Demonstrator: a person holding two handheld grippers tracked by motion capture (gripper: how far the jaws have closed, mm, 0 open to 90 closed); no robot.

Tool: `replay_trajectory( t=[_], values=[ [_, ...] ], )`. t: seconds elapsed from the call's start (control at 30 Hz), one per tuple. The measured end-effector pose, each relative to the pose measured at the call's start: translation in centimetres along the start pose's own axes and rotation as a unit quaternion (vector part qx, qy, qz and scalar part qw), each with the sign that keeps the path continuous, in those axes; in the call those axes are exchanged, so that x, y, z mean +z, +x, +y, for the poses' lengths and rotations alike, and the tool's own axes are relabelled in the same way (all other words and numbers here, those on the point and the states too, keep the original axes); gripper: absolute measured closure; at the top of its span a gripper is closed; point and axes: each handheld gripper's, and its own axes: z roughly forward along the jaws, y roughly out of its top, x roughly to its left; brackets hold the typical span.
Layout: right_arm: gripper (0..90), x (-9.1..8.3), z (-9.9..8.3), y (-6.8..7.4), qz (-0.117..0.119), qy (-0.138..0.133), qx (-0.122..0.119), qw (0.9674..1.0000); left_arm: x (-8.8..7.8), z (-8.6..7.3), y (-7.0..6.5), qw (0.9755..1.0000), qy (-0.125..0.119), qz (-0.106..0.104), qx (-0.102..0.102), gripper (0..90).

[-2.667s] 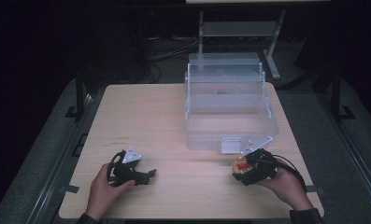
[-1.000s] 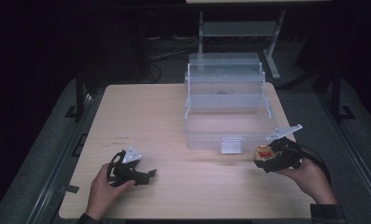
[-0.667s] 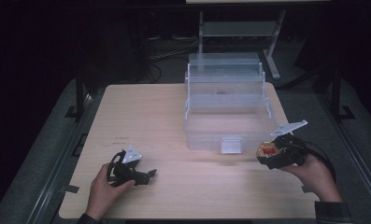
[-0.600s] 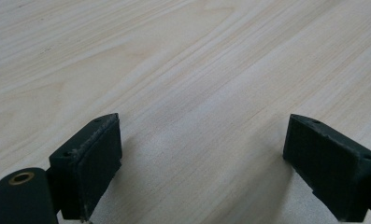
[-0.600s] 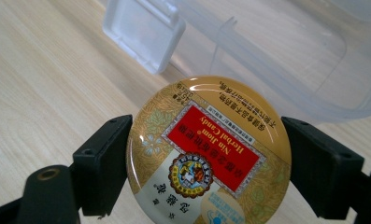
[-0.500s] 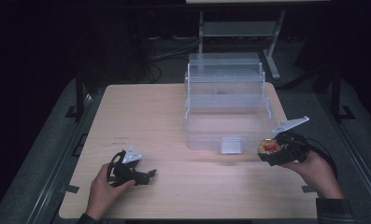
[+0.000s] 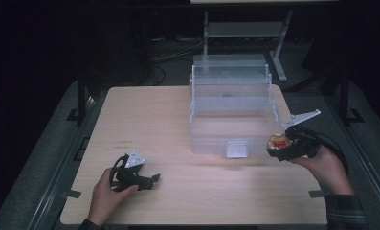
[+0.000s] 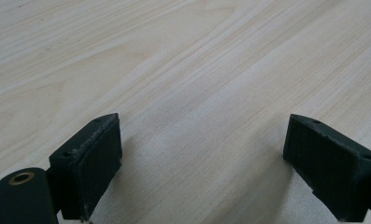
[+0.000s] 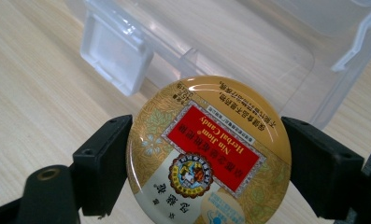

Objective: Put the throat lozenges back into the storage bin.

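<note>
the tiered box (image 7: pixel 230 110) stood on the desk (image 7: pixel 144 120), right of centre. the candy tin (image 7: pixel 277 142) hung just beside its front right corner. the left gripper (image 7: pixel 151 180) sat well apart, near the front left.

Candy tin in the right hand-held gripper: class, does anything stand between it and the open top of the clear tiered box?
Nothing visible does. The right hand-held gripper holds the candy tin beside the clear box, near its front right corner. The box's front wall rises alongside, so the tin would need lifting over the rim.
</note>
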Motion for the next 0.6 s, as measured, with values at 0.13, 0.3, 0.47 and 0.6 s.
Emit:
replay_trajectory(
  t=[0.13,0.3,0.47,0.6],
  values=[
    [19.5,0.0,0.3,-0.3,-0.002,0.001,0.002,1.0,0.0,0.0,0.0,1.0,0.0,0.0,0.0,10.9],
    [19.5,-0.1,1.1,-1.0,-0.008,0.0,0.003,1.0,0.0,0.0,0.0,1.0,-0.001,0.0,-0.001,10.8],
    [19.5,0.0,1.7,-1.6,-0.011,0.0,0.006,0.9999,0.0,0.0,0.0,1.0,-0.001,0.0,-0.002,10.9],
    [19.5,0.2,2.3,-2.0,-0.013,0.0,0.009,0.9999,0.0,0.0,0.0,1.0,0.001,0.0,-0.001,10.8]
  ],
)
